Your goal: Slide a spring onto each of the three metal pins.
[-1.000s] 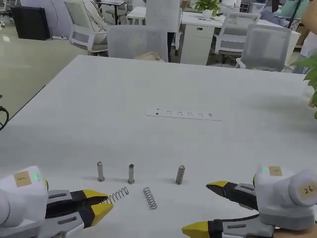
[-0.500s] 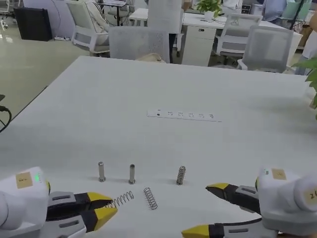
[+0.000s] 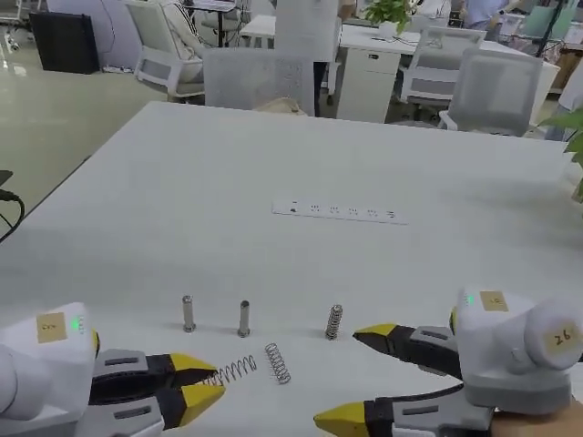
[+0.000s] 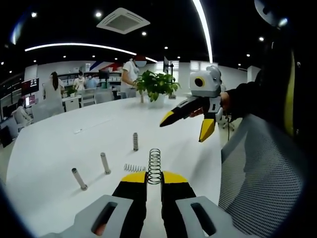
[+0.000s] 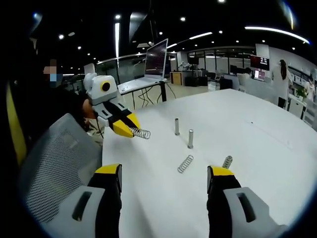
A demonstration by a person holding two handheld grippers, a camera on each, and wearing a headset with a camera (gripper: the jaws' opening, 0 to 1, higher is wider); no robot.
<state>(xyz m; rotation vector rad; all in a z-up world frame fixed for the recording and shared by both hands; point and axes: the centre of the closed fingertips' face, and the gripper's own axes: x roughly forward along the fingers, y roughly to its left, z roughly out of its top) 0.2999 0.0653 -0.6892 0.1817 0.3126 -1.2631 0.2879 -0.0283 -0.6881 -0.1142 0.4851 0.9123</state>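
Two bare metal pins (image 3: 188, 313) (image 3: 243, 319) stand upright on the white table (image 3: 273, 173). A third pin to their right wears a spring (image 3: 334, 321). A loose spring (image 3: 277, 362) lies in front of them. My left gripper (image 3: 196, 382) is at the lower left, shut on one end of another spring (image 3: 232, 369). In the left gripper view that spring (image 4: 154, 166) sticks out past the shut tips (image 4: 153, 176). My right gripper (image 3: 355, 378) is open at the lower right, empty, near the sprung pin. In the right gripper view the loose spring (image 5: 185, 163) lies ahead between the open jaws (image 5: 165, 170).
A white power strip (image 3: 332, 211) lies further back on the table. Grey office chairs (image 3: 250, 77) stand along the far edge. The table's left edge (image 3: 55, 187) drops to the floor.
My right gripper has moved left toward the sprung pin. My left gripper has edged right with the spring in it. The pins and loose spring have not moved.
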